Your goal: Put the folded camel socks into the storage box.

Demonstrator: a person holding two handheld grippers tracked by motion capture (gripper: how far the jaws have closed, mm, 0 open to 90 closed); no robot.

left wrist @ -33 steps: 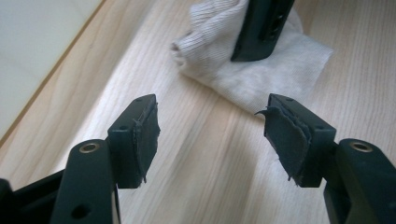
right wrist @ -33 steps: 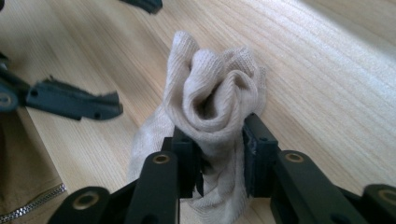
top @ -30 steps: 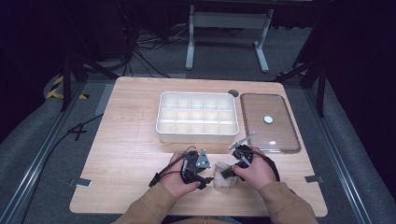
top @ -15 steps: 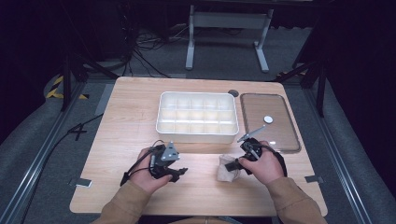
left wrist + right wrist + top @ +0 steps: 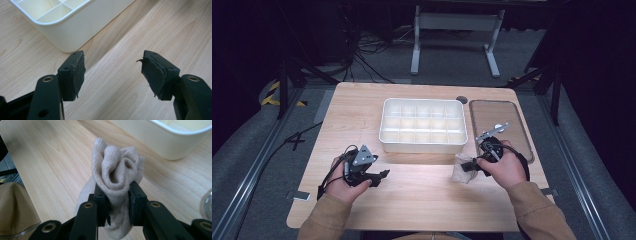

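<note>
A rolled beige sock (image 5: pixel 117 170) is squeezed between the jaws of my right gripper (image 5: pixel 117 195), which is shut on it just above the wood. In the high view the same sock (image 5: pixel 460 169) hangs at the right gripper (image 5: pixel 472 166), in front of the white divided tray (image 5: pixel 384 131). My left gripper (image 5: pixel 384 175) rests low at the front left of the table, pointing right. Its jaws stand wide open (image 5: pixel 113 72) with nothing between them, and a corner of the tray (image 5: pixel 67 27) lies just beyond.
A clear lid (image 5: pixel 499 126) with a small knob lies right of the tray on the wooden table (image 5: pixel 422 200). Cables trail from the left gripper over the table's left side. Dark floor and metal stands surround the table.
My left gripper has let go near the sock and pulled away to the left, open. The right gripper has kept the sock and shifted slightly right.
</note>
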